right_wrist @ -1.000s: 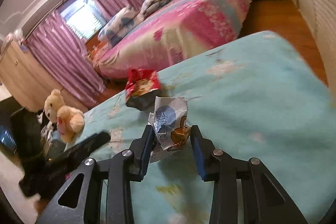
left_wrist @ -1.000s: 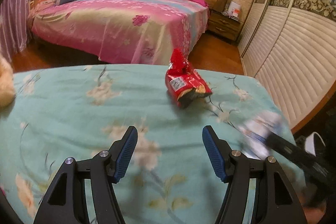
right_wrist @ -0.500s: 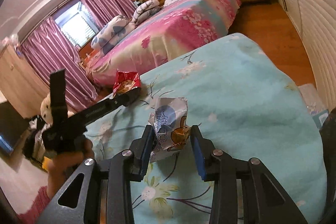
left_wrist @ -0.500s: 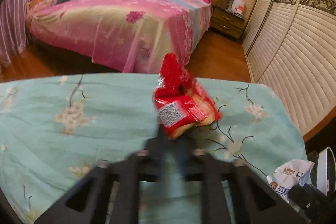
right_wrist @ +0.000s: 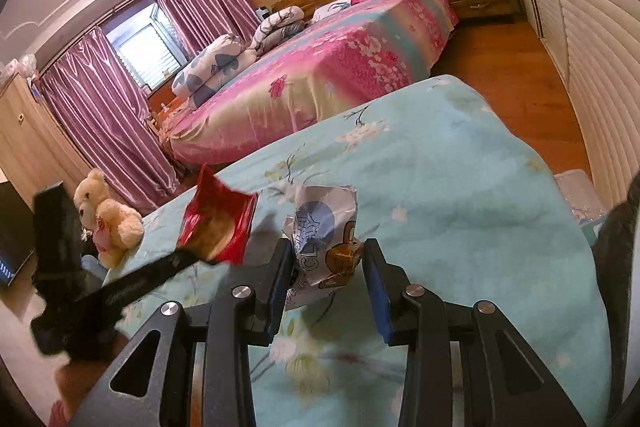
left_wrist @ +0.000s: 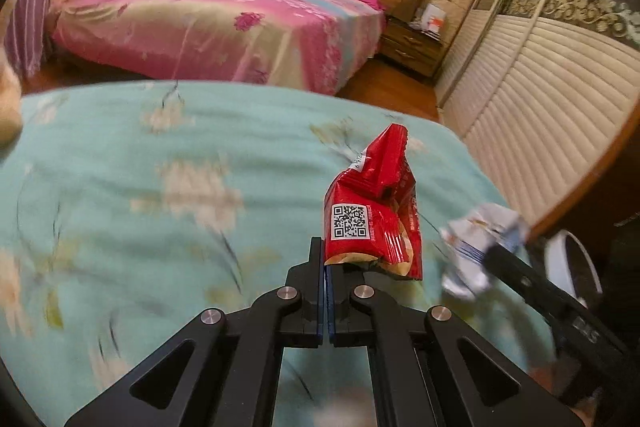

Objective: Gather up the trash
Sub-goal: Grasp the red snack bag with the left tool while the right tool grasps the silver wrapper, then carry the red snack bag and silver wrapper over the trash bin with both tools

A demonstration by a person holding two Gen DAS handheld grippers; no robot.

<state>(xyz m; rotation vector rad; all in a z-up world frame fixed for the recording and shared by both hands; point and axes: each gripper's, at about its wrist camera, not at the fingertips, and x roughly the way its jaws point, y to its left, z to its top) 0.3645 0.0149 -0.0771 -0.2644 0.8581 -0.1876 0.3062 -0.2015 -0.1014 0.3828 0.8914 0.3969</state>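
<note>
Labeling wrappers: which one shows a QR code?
The red snack bag, pinched by the left gripper; the white wrapper shows blue lettering instead.

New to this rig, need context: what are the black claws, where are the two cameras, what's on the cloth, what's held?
No robot arm: a person carries a hand-held black two-finger gripper in each hand, each with a fisheye camera looking along its fingers. The left view shows the left gripper shut on the bottom edge of a crinkled red snack packet. The right view shows the right gripper clamped on a crumpled white printed wrapper. Below is a teal floral bedspread, with a cream teddy bear at its edge.
</note>
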